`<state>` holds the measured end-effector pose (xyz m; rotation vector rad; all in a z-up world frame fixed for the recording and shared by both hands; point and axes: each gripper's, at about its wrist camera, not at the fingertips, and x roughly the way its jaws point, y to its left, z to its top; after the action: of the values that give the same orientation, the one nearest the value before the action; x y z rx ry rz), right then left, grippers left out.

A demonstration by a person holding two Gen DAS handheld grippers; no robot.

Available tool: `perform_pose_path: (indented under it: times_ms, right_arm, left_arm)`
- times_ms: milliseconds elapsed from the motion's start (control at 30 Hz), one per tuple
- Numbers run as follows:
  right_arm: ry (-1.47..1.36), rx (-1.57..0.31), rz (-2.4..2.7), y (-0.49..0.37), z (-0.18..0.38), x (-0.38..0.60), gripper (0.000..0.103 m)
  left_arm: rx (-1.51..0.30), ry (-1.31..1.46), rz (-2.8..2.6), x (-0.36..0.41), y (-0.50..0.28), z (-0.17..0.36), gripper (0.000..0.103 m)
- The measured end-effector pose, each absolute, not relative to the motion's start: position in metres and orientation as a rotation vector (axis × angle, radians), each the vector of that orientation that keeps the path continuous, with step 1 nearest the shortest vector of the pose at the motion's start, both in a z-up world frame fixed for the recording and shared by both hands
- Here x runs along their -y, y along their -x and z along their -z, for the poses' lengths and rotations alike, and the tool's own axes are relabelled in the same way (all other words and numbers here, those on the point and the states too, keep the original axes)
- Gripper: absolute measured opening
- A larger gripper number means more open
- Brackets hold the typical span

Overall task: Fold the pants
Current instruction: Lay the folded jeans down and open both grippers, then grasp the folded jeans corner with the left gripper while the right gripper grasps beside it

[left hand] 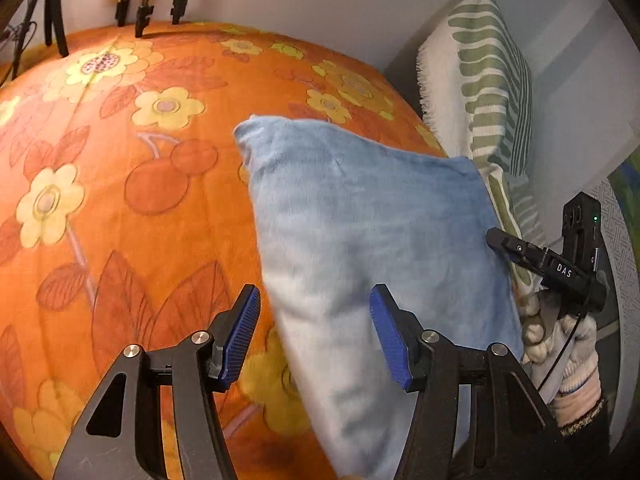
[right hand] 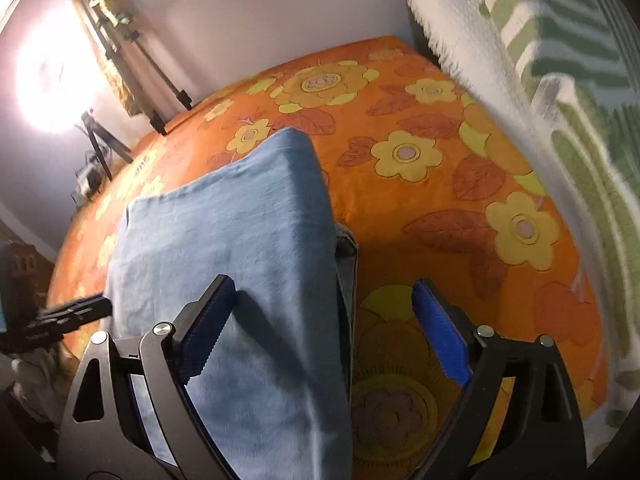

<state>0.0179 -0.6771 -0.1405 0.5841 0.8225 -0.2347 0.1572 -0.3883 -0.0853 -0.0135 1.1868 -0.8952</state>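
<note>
Blue pants [left hand: 372,240] lie as a folded, roughly rectangular bundle on the orange flowered bedspread [left hand: 120,160], toward its right side, close to the green-striped cream pillow [left hand: 480,92] against the wall. Left gripper [left hand: 316,336] has its jaws parted, the bundle's near left edge between the blue pads but neither pad pressing it; it holds nothing. Right gripper [right hand: 324,332] stands wide apart, the bundle's near right edge and a grey inner layer between its fingers, again ungripped. Judged step: a fold looks just laid down and let go, with the pants compact. Next move likely calls for drawing both grippers clear without dragging cloth, then either smoothing the top or taking one more fold across. Writing: white letters "DAS" on the right gripper's body in the left wrist view. No label legible on the pants.
</note>
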Motion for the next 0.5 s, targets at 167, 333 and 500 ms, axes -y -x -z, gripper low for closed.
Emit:
perform_pose_path:
  times_ms: [167, 333, 500]
  right_arm:
    - [-0.600, -0.824, 0.187, -0.029, 0.152, 0.686, 0.092]
    - [-0.601, -0.843, 0.152, -0.038, 0.162, 0.687, 0.092]
    - [-0.619, -0.833, 0.116, -0.042, 0.168, 0.690, 0.092]
  left_arm:
    - [-1.156, -0.013, 0.870, 0.399, -0.161, 0.085, 0.056]
    - [-1.151, -0.028, 0.849, 0.407, -0.162, 0.091, 0.057]
    - [-1.153, -0.025, 0.841, 0.409, -0.164, 0.092, 0.057]
